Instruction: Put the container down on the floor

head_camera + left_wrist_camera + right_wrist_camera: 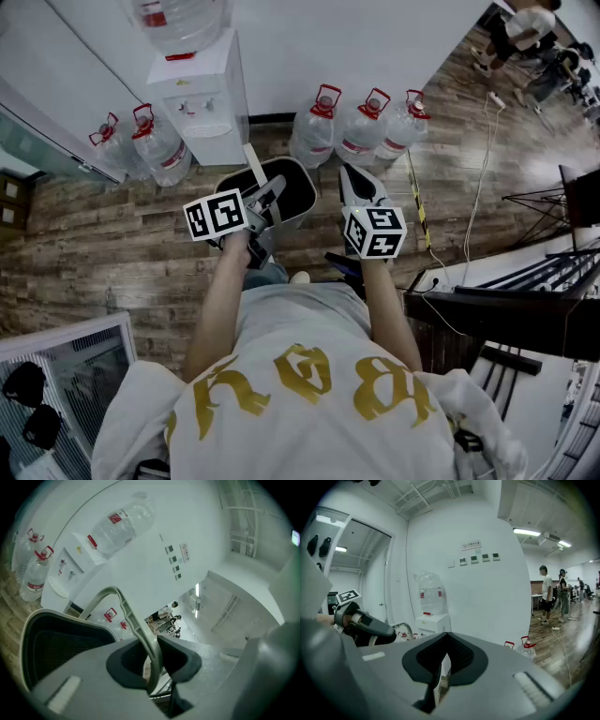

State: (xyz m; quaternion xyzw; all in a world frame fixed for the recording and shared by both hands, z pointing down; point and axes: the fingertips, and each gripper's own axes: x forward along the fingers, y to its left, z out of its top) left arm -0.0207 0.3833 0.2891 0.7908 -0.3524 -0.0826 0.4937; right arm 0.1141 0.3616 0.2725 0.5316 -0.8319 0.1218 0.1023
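Observation:
The container (pixel 298 184) is a grey bin with a black inside and a pale bail handle (pixel 255 171). It shows in front of me in the head view, over the wooden floor. My left gripper (pixel 266 199) is shut on that handle (pixel 123 603), and the strip runs between the two dark pads (pixel 180 660). In the left gripper view the bin's open mouth (pixel 56 641) sits at lower left. The bin's base is hidden, so I cannot tell whether it touches the floor. My right gripper (pixel 357 180) is to the right of the bin, shut (pixel 444 657) with nothing in it.
A white water dispenser (pixel 202 98) stands against the wall just beyond the bin. Several water jugs (pixel 361 127) flank it on both sides. A cable (pixel 478 187) runs across the floor at right. A dark desk (pixel 506 309) is near my right side. People (pixel 525 37) stand far off.

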